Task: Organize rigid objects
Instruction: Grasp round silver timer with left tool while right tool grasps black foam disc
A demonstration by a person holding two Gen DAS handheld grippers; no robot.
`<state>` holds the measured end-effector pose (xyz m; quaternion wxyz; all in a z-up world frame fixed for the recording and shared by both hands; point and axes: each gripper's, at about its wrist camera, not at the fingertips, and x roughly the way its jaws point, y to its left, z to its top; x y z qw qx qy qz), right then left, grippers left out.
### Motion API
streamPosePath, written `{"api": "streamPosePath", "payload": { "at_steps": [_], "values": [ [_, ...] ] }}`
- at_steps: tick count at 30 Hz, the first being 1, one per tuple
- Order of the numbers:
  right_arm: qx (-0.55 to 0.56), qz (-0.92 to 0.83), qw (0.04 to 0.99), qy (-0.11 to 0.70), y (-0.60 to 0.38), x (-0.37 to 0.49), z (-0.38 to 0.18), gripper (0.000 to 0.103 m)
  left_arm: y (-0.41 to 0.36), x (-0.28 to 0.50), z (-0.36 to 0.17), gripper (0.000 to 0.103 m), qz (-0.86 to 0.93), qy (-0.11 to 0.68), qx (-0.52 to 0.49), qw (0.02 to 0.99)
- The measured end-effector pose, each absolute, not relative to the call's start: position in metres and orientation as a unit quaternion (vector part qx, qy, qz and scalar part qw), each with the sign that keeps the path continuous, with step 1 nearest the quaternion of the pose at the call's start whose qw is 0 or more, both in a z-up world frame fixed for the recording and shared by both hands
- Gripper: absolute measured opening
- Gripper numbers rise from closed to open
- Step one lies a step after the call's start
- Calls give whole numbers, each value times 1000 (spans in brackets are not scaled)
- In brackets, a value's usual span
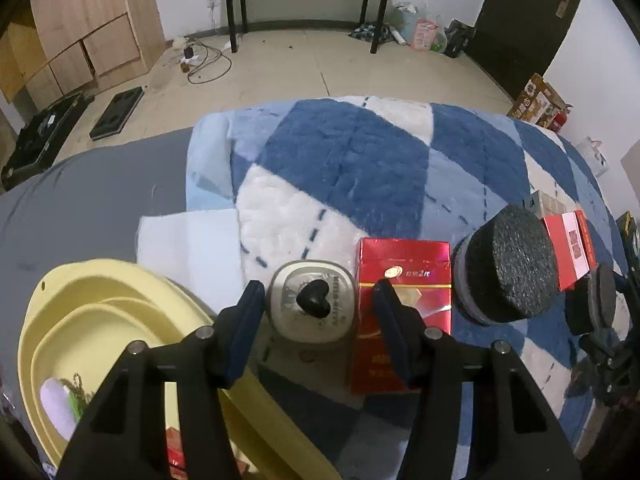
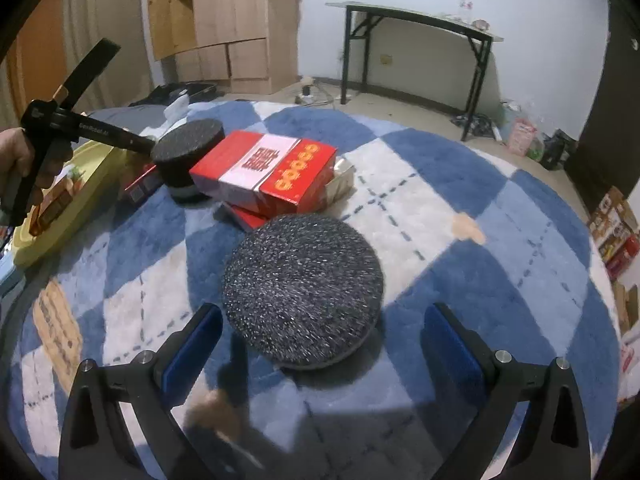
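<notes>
Standing over the bed, I see a blue-and-white checked fleece blanket [image 1: 352, 160] carrying everything. At its left edge sits a pale yellow plastic basin [image 1: 80, 300], which already has a few small items inside. Toward the middle lies a red-and-white cardboard carton [image 2: 264, 168], stacked on another red box. Nearer the basin, a glossy red foil box [image 1: 404, 280] lies flat. Just right of that box is a thick black foam disc [image 1: 508, 264].

A second black speckled foam disc [image 2: 302, 284] rests in front of the right gripper [image 2: 326, 332]. That gripper's tongs stand wide apart on either side of the disc, touching nothing.

The left gripper [image 1: 320, 312] straddles a small grey rounded-square case with a black heart knob [image 1: 312, 304]. Its tongs are about half apart: the left pad is at the case's side, while a gap shows at the right.
</notes>
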<state>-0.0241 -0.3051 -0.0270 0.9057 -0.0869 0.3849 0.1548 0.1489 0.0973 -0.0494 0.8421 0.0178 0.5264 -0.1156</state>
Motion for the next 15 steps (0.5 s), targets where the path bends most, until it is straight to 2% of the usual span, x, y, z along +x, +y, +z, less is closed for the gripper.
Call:
{"api": "streamPosePath", "payload": {
  "at_steps": [3, 5, 6, 7, 9, 15],
  "values": [
    [-90, 162, 903, 388, -300, -16, -37, 101, 104, 156, -51, 58, -124, 532, -5, 838],
    [-99, 163, 903, 386, -296, -8, -43, 95, 109, 157, -53, 58, -132, 531, -17, 837],
    [-101, 164, 902, 387, -296, -5, -45, 89, 110, 157, -54, 57, -134, 531, -24, 836],
    [-103, 169, 900, 389, -295, -1, -46, 81, 112, 156, -53, 50, -135, 532, -29, 835],
    [-109, 177, 898, 389, -294, 4, -49, 68, 112, 154, -49, 50, -130, 531, -19, 837],
    [-107, 186, 898, 384, -296, 9, -52, 68, 110, 147, -50, 51, -131, 531, 12, 837]
  ]
}}
